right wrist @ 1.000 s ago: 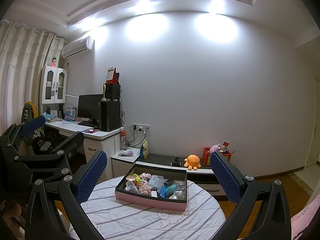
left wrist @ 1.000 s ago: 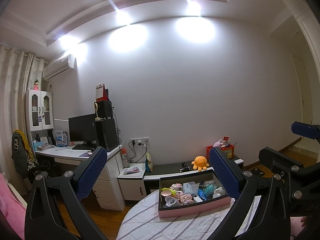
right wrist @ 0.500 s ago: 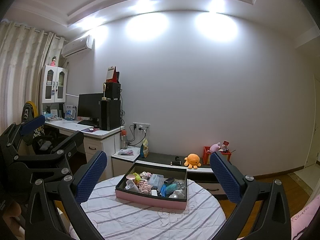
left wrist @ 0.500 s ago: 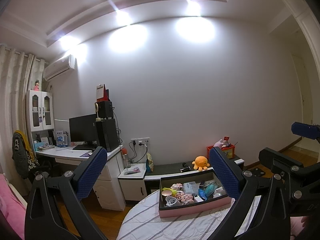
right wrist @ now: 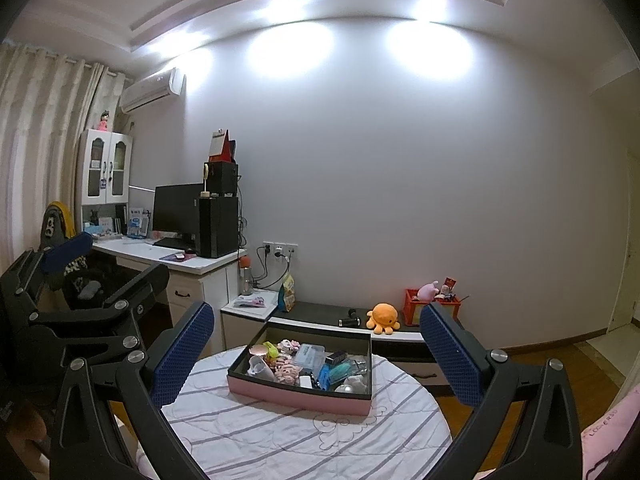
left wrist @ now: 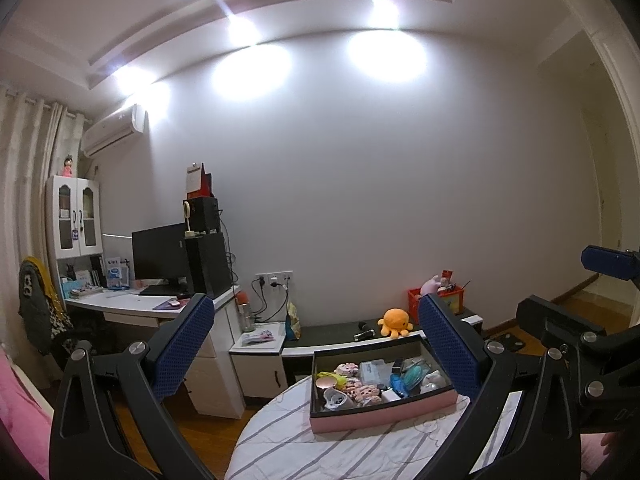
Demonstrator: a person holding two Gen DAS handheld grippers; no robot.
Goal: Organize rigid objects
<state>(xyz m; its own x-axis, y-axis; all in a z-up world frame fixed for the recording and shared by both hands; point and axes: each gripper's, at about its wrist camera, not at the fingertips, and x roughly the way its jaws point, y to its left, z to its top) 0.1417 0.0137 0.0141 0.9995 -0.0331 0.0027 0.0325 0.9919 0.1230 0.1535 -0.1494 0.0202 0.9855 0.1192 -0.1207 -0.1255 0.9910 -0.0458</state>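
Left gripper [left wrist: 316, 350]: jaws wide apart, nothing between the blue pads, held in the air above the near edge of the bench.
Right gripper [right wrist: 316, 356]: jaws likewise wide apart and empty, beside the left gripper, which shows at its left.
Bench [right wrist: 280, 436]: round, under a white cloth with grey stripes.
Pink box [right wrist: 296, 394]: open-topped, dark inside, standing on the bench beyond both grippers and apart from them.
Contents of the box: small mixed items [right wrist: 308, 364], packed close; pink figures, a clear case, blue and teal pieces.
Behind: low cabinet with orange plush octopus [right wrist: 383, 317]; white desk with monitor [right wrist: 176, 210].
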